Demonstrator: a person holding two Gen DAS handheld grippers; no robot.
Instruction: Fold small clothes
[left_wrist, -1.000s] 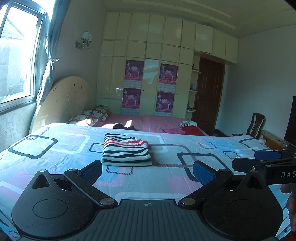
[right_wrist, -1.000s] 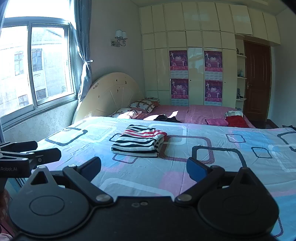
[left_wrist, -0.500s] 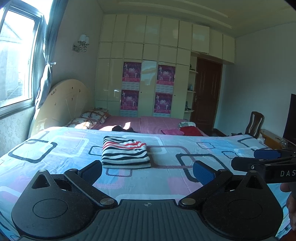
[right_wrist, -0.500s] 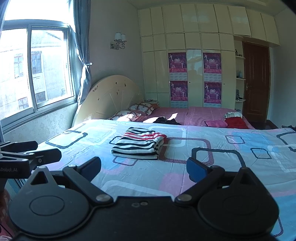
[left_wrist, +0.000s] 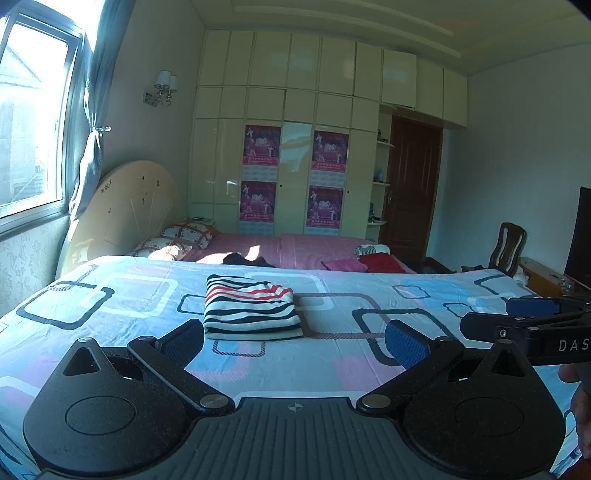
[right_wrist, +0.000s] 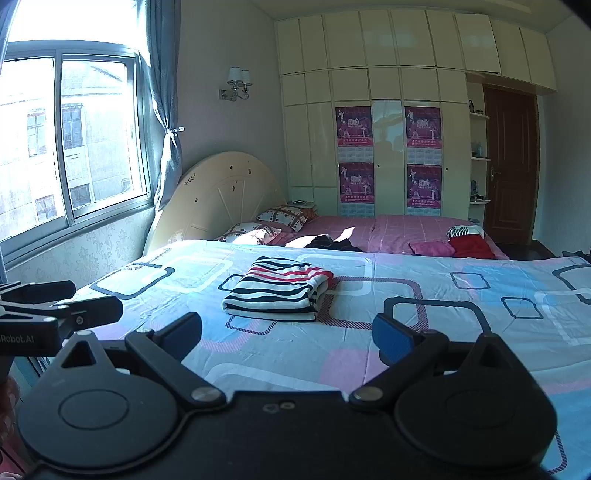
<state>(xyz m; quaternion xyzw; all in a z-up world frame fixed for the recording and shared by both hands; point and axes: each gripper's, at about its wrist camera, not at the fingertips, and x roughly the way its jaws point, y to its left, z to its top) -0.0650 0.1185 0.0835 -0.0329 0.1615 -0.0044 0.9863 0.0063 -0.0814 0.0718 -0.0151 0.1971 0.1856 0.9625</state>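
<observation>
The left gripper and the right gripper both hang above the near edge of the bed, each with its jaws spread wide and nothing between them. The striped garment lies near the middle of the patterned bedspread, already folded into a neat flat rectangle, so this piece seems finished. What is left, I judge, is other clothes: a dark garment, a pink piece and a red piece lie on the pink sheet at the far edge, well apart from the grippers. Nothing blocks the way.
</observation>
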